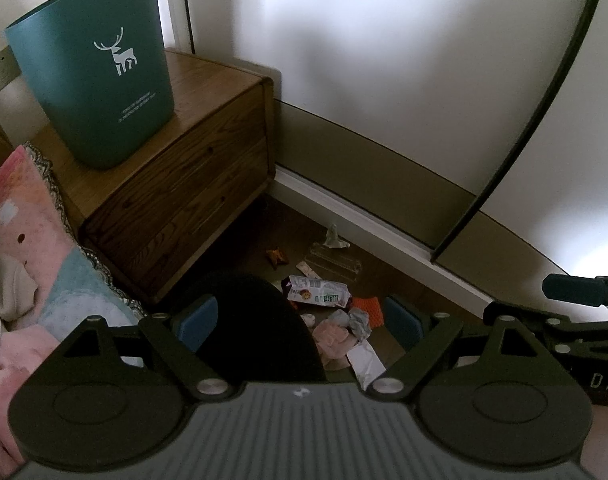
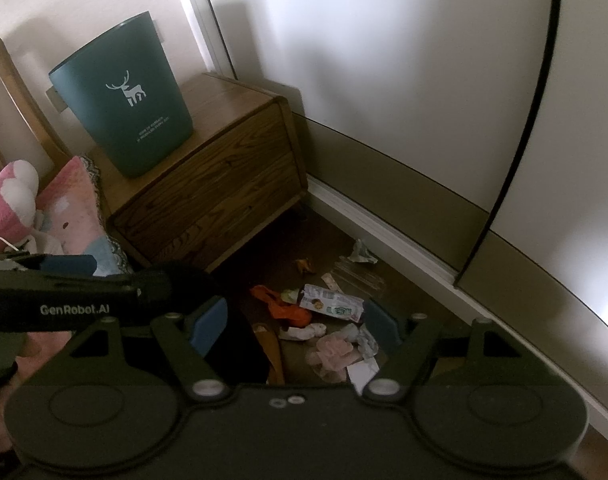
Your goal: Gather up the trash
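**Litter heaped on the dark floor beside the wooden nightstand**

Trash lies scattered on the brown floor (image 1: 387, 344) between the sliding wardrobe door's white track and the nightstand. Most legible is a white printed snack wrapper (image 1: 319, 291), a flattened packet whose long axis runs left to right in the left wrist view, its far end tipped slightly toward the wardrobe. Just beside it sits a crumpled orange mesh scrap (image 1: 371, 309); nearer the camera are a wad of pale pink tissue (image 1: 335, 340), grey crumpled paper (image 1: 357, 322) and a white paper slip (image 1: 367, 360), all touching or overlapping. Farther off lie a clear plastic tray (image 1: 335, 262), a twisted whitish tissue (image 1: 335, 238) by the track and a small brown-orange scrap (image 1: 277, 257), well apart from the heap.

A teal plastic waste bin with a white deer print (image 1: 100, 80) stands upright on the brown wooden two-drawer nightstand (image 1: 192, 184), up and to the left of the litter. A pink patterned blanket (image 1: 36, 248) fills the left edge.

The left hand-held gripper (image 1: 300, 320) hangs above the heap, blue pads spread wide with nothing between them. The right hand-held gripper (image 2: 294, 324) likewise stands wide apart and empty over the same pile.
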`<state>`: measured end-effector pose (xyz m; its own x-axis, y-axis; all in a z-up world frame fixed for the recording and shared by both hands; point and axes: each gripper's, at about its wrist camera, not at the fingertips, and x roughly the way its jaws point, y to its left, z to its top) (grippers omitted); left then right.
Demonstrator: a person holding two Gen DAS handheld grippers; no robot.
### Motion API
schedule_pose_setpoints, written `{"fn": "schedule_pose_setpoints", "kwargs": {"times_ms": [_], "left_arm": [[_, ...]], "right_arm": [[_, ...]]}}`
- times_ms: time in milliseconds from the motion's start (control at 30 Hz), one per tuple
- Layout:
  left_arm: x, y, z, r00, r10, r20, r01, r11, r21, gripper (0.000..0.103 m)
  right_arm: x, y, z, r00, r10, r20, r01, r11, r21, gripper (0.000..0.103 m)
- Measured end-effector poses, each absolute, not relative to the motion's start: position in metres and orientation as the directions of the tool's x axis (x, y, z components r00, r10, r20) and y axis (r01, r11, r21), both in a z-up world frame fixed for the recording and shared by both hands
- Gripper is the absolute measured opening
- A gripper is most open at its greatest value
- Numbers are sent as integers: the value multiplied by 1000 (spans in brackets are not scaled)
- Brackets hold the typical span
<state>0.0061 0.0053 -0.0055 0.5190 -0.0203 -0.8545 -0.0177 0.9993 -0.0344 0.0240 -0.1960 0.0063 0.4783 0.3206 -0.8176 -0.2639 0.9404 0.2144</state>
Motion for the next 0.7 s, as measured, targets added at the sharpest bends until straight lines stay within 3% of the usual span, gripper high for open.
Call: {"fn": "schedule_pose_setpoints", "kwargs": {"times_ms": [700], "left_arm": [[5, 9, -1, 531, -45, -846, -10, 998, -59, 91]], "right_arm": [[19, -196, 12, 491, 298, -819, -249, 948, 196, 76]]}}
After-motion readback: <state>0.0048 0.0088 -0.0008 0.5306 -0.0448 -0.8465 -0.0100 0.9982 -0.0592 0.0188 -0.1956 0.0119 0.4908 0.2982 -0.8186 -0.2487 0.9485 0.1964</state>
